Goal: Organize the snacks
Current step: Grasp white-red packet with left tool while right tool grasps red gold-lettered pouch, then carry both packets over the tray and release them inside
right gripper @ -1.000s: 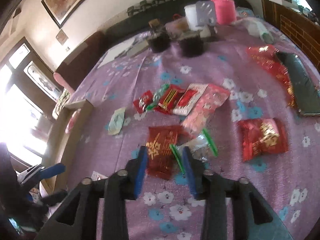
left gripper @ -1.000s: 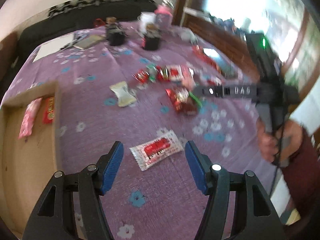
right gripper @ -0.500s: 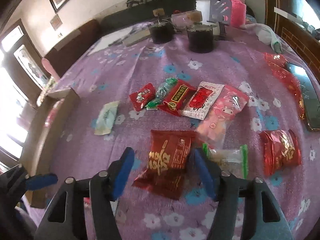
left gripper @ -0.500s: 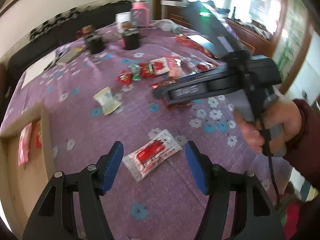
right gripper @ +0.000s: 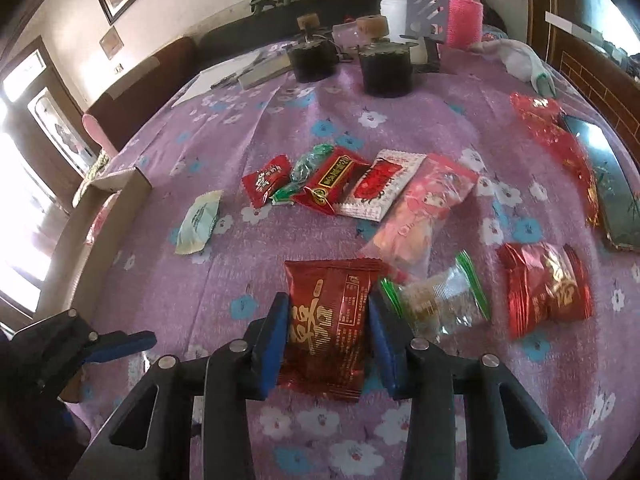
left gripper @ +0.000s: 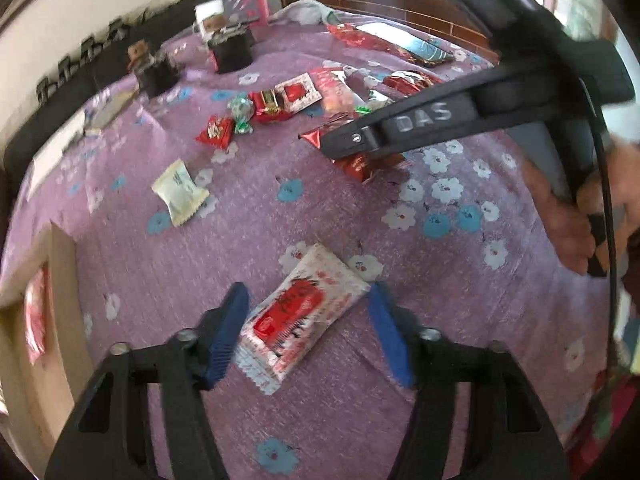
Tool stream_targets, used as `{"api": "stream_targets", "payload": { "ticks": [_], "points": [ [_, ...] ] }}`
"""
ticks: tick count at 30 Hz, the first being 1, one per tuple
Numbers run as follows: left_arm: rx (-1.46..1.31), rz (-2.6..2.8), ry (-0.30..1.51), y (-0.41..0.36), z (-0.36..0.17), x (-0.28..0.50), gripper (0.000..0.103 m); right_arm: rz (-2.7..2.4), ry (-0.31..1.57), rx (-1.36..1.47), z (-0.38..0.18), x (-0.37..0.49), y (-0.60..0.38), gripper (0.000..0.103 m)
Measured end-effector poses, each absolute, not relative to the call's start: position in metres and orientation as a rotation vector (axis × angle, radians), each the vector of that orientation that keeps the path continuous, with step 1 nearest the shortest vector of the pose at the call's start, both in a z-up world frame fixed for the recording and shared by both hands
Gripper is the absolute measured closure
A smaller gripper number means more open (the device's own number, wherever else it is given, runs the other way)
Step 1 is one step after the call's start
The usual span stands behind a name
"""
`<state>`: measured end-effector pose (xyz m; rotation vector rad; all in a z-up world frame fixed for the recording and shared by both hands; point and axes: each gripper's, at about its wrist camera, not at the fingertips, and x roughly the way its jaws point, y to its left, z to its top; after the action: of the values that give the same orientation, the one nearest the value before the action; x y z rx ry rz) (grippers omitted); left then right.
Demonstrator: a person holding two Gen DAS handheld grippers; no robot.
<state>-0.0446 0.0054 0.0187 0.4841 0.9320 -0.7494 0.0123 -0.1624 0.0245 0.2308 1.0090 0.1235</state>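
Red-and-white packet (left gripper: 302, 312) between closing left claw (left gripper: 308, 332) pads, dark red packet (right gripper: 328, 320) pinched in right claw (right gripper: 328, 340)

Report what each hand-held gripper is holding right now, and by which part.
The right hand-held gripper pinches the dark red packet across its long side edges. The left hand-held gripper straddles the white-and-red packet, jaws closing; grip not confirmed.

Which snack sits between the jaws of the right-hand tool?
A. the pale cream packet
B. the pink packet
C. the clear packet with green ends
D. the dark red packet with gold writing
D: in the right wrist view the dark red packet with gold writing lies between the blue jaws of the right gripper, while the clear packet with green ends lies just outside them, to the right.
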Motion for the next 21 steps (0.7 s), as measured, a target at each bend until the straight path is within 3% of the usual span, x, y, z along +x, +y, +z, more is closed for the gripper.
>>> {"api": "stream_targets", "payload": {
  "ticks": [2, 3, 11, 21],
  "points": [
    [0.498, -0.717, 0.942, 0.006, 0.019, -0.046, 0.065, 0.134, 1.005, 0.257, 0.026, 0.007, -0.166, 0.063],
    [0.481, -0.707, 0.950, 0.008, 0.021, -0.046, 0.078, 0.136, 1.003, 0.266, 0.027, 0.005, -0.167, 0.063],
    [0.236, -0.706, 0.949, 0.051, 0.047, -0.048, 0.078, 0.168, 0.962, 0.304, 0.044, -0.013, -0.164, 0.063],
    [-0.033, -0.566, 0.899, 0.159, 0.101, -0.026, 0.078, 0.313, 0.919, 0.267, 0.082, -0.013, -0.102, 0.063]
  ]
}}
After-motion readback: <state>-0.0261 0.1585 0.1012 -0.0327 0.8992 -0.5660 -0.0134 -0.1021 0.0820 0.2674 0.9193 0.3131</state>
